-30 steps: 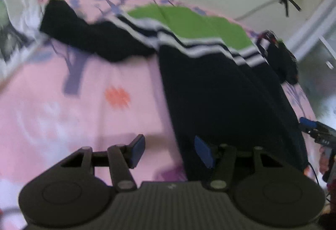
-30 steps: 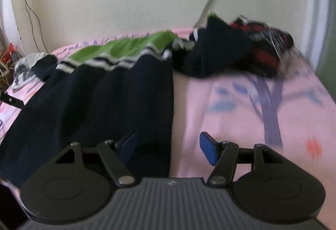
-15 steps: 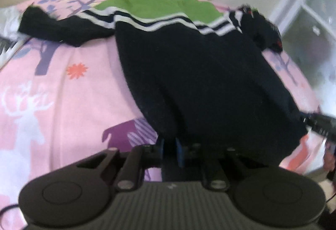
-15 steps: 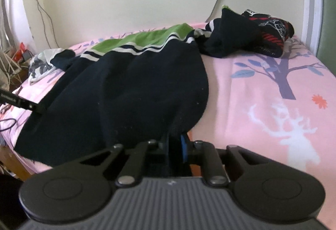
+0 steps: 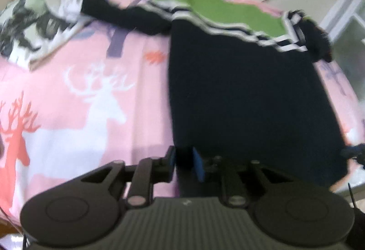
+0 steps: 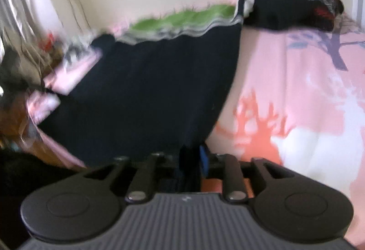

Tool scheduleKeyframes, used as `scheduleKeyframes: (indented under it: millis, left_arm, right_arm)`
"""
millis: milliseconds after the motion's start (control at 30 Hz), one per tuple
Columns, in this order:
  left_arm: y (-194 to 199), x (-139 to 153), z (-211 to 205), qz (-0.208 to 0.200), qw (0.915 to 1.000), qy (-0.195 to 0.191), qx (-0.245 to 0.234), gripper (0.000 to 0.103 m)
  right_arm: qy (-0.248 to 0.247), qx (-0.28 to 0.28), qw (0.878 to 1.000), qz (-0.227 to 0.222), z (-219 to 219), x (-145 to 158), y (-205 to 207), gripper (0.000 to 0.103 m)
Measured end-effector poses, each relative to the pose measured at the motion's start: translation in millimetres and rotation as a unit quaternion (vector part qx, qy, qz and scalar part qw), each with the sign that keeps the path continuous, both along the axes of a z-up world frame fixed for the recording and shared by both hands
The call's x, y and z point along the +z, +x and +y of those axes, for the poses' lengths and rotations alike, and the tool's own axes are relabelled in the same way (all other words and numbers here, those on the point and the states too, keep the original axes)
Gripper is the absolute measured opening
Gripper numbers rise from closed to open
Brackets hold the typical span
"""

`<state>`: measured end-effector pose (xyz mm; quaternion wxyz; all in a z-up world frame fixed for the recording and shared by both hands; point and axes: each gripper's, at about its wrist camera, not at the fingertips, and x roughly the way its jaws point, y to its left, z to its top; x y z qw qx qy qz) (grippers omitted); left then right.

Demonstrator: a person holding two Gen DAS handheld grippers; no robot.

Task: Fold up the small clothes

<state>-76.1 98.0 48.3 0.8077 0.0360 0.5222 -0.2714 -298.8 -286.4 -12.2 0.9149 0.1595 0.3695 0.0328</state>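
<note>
We see a bed with a pink deer-print sheet carrying everything. A dark sweater with a green yoke and white stripes lies spread flat on it, hem at the near edge, yoke toward the far edge by the wall, one sleeve stretched out sideways. A grey-and-white patterned cloth sits at the far corner, and a red-and-black garment is heaped at the other far corner just past the sweater's second sleeve.

The left gripper has hem fabric between its jaws; they have just been opening a little from a tight close and look narrow around the cloth. The right gripper is on the opposite hem corner, jaws likewise just loosened, with dark fabric between them.

Our read on progress: early. The sweater is flattened out and no fold is visible. Sleeves and body still need folding, and the other garments look untouched.
</note>
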Motion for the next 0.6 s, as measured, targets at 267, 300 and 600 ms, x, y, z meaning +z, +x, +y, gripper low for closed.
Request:
scheduleKeyframes:
  millis: [267,300,600]
  left_arm:
    - [35,66,5,-0.112,0.9883,-0.086,0.057,0.046]
    - [42,71,-4,-0.122,0.9864,-0.096,0.055,0.047]
    - [126,40,-133,-0.178,0.9790,-0.090,0.041,0.055]
  right_arm:
    - [-0.016,-0.123,0.988,-0.092,-63,39,22,0.055]
    - [-0.014,-0.147,0.984,-0.101,-74,40,29,0.055]
    - [-0.156,-0.230,0.952,-0.127,-113,53,139,0.068]
